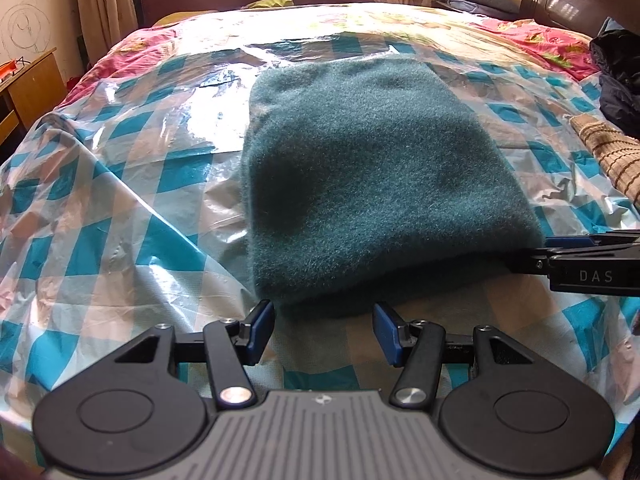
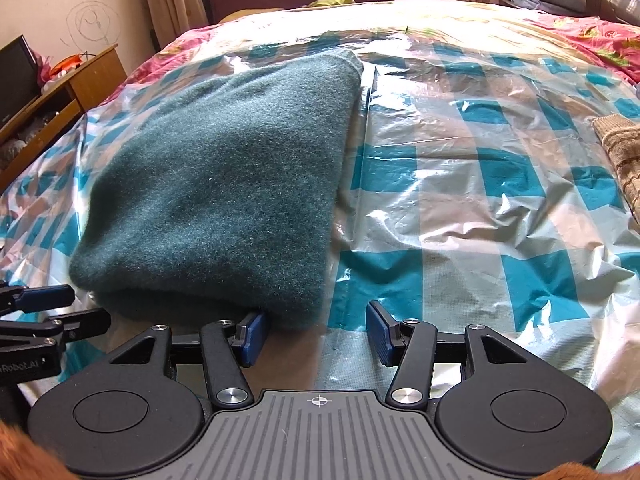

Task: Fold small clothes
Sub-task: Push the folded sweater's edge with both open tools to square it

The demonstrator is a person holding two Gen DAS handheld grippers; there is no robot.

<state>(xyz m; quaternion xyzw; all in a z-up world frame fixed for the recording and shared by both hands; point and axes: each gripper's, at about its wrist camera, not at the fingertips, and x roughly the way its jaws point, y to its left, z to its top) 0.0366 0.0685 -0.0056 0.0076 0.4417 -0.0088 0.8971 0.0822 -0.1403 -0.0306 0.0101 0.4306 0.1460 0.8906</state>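
A dark green fuzzy garment (image 1: 380, 176) lies folded in a thick rectangle on the checked plastic sheet (image 1: 120, 208); it also shows in the right wrist view (image 2: 224, 192). My left gripper (image 1: 324, 330) is open and empty, just short of the garment's near edge. My right gripper (image 2: 316, 330) is open and empty at the garment's near right corner, its left pad against the fabric. Each gripper shows in the other's view, the right one (image 1: 560, 256) at the garment's right edge and the left one (image 2: 40, 308) at its left.
A beige striped cloth (image 1: 612, 156) lies at the sheet's right edge, also in the right wrist view (image 2: 624, 148). Dark clothes (image 1: 616, 76) are piled at the far right. A wooden desk (image 2: 60, 100) stands left of the bed. A pink floral bedspread (image 1: 536, 36) lies under the sheet.
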